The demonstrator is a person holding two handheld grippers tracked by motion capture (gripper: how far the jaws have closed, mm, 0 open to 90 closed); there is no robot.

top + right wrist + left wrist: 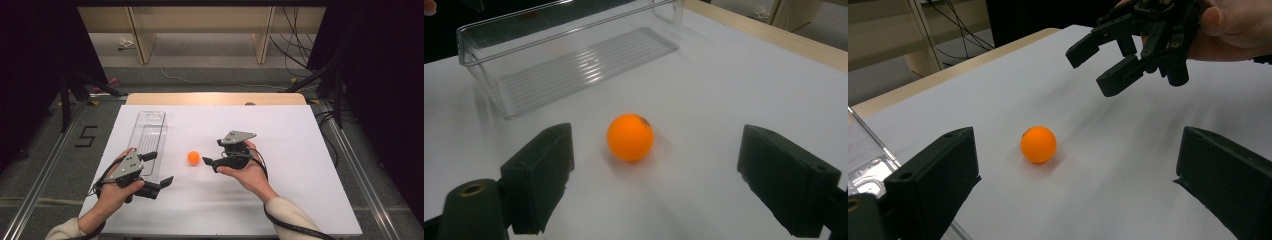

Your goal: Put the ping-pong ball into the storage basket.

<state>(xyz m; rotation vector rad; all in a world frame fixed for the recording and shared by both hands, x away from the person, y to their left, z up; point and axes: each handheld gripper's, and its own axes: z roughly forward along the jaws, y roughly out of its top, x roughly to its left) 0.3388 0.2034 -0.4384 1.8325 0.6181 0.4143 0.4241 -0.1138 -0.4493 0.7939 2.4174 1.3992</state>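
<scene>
An orange ball [193, 157] lies on the white table sheet [280, 200] between my two grippers. My right gripper [212, 151] is open just right of the ball, jaws pointing at it. In the right gripper view the ball [630, 136] sits a little ahead of that gripper [659, 175], between the lines of its spread jaws. My left gripper [160, 169] is open to the ball's lower left, beside a clear plastic tray [150, 140]. From the left gripper [1078, 185] the ball [1038, 144] lies ahead, with the right gripper [1093, 67] hanging beyond it.
The empty clear tray [574, 60] runs lengthwise along the left part of the sheet. The table's wooden far edge [215, 98] shows beyond the sheet. Dark stands and cables flank the table on the floor.
</scene>
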